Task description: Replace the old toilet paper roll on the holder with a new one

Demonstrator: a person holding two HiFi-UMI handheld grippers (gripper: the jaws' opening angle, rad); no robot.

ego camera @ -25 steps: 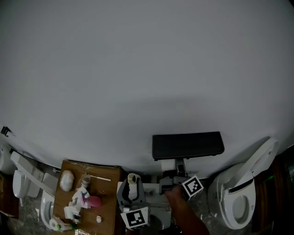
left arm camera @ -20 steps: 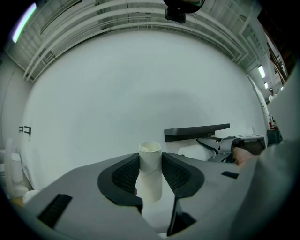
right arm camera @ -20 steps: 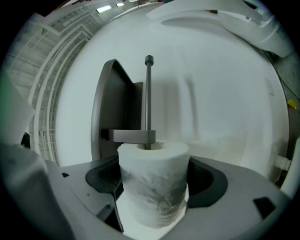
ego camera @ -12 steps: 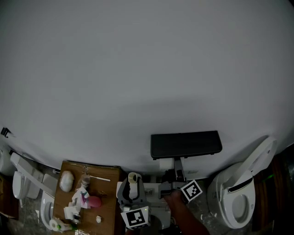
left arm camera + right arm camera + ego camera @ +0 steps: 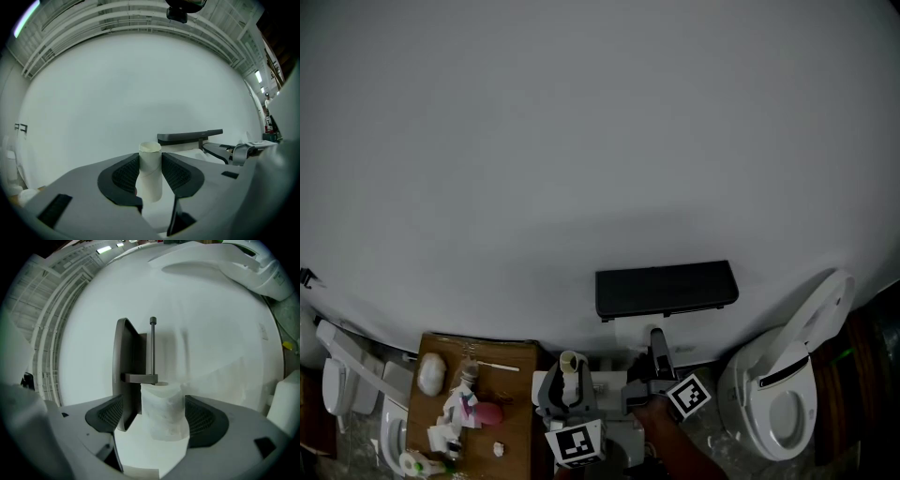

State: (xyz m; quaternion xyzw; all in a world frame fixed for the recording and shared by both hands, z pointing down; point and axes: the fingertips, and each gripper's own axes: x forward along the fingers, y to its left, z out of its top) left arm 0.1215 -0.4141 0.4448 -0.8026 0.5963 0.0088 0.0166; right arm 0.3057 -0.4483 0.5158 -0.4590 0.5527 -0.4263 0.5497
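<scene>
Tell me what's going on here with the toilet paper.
A person is swapping the toilet paper, with a handheld gripper in each hand. The left gripper is clamped on the bare cardboard tube, held upright off to the side. The right gripper grips a full paper roll right up against the wall holder, by its metal rod. The roll does not look threaded on yet.
</scene>
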